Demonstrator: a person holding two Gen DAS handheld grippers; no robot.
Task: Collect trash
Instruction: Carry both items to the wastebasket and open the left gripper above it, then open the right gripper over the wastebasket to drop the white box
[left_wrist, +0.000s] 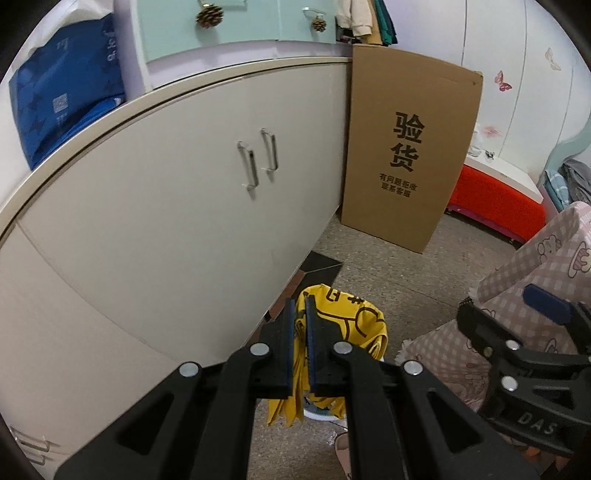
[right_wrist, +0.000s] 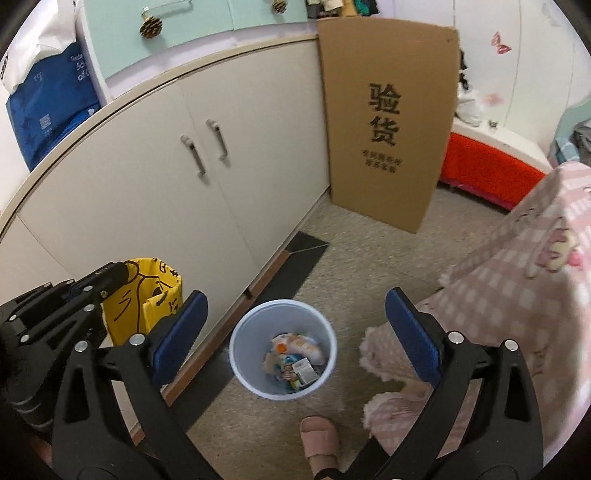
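Note:
My left gripper (left_wrist: 301, 314) is shut on the edge of a yellow plastic bag (left_wrist: 351, 325) with black print, which hangs open below it; the bag also shows in the right wrist view (right_wrist: 147, 295), held up by the left gripper (right_wrist: 110, 275). A white trash bin (right_wrist: 282, 349) stands on the floor with several pieces of packaging trash (right_wrist: 295, 360) inside. My right gripper (right_wrist: 295, 299) is open and empty above the bin; it also shows in the left wrist view (left_wrist: 509, 306) at the right. The bin's bottom rim (left_wrist: 321, 415) peeks out under the bag.
A white cabinet (right_wrist: 147, 192) runs along the left. A tall cardboard box (right_wrist: 388, 122) leans at its far end. A pink checked blanket (right_wrist: 517, 295) hangs on the right. A pink slipper (right_wrist: 321, 443) is near the bin. A red box (right_wrist: 487, 166) stands behind.

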